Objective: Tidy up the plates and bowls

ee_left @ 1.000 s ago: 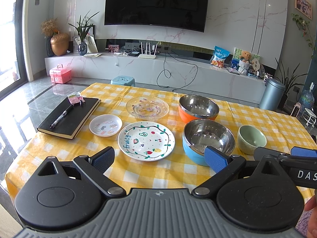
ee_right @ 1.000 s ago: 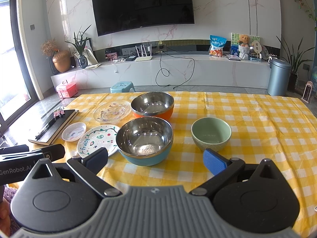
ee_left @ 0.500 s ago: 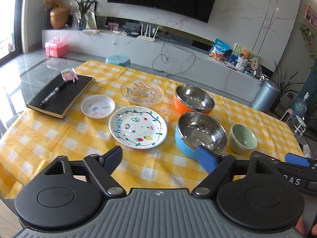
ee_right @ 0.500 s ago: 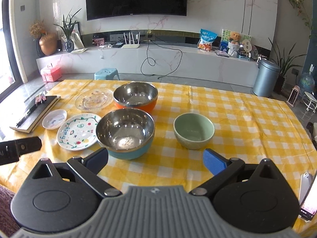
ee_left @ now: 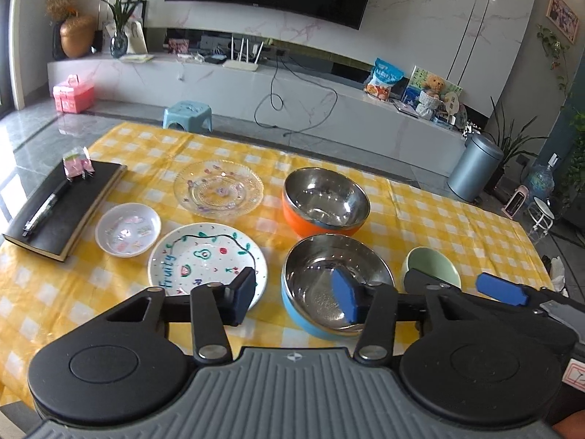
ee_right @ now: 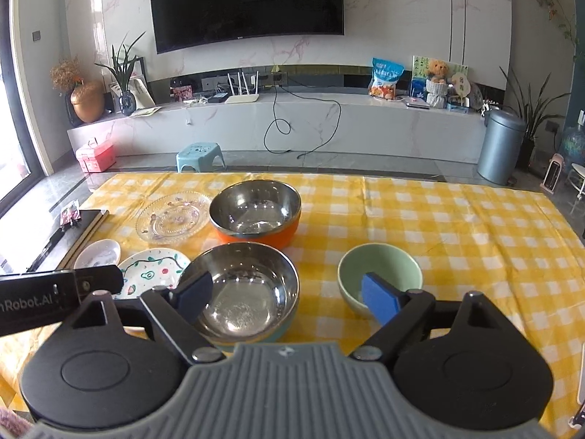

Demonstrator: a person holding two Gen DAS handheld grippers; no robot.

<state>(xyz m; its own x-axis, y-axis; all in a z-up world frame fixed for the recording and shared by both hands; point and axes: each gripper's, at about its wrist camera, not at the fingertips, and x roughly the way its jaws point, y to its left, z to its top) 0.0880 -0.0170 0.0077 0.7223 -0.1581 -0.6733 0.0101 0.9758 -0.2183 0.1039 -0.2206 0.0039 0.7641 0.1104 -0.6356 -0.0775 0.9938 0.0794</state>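
Right wrist view — green bowl (ee_right: pixel 380 274) just beyond spread right gripper (ee_right: pixel 289 298).

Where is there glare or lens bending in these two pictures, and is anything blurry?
Left wrist view: window light washes out the floor at left, the steel inside of the blue bowl glints, and the TV console curves from fisheye bending. Right wrist view: the orange bowl shows bright reflections, corners go dark, and the checked tablecloth stays sharp.

"fruity" on painted plate (ee_left: pixel 207 259), "nRobot.AI" (cut off) on left gripper (ee_right: pixel 33 301)
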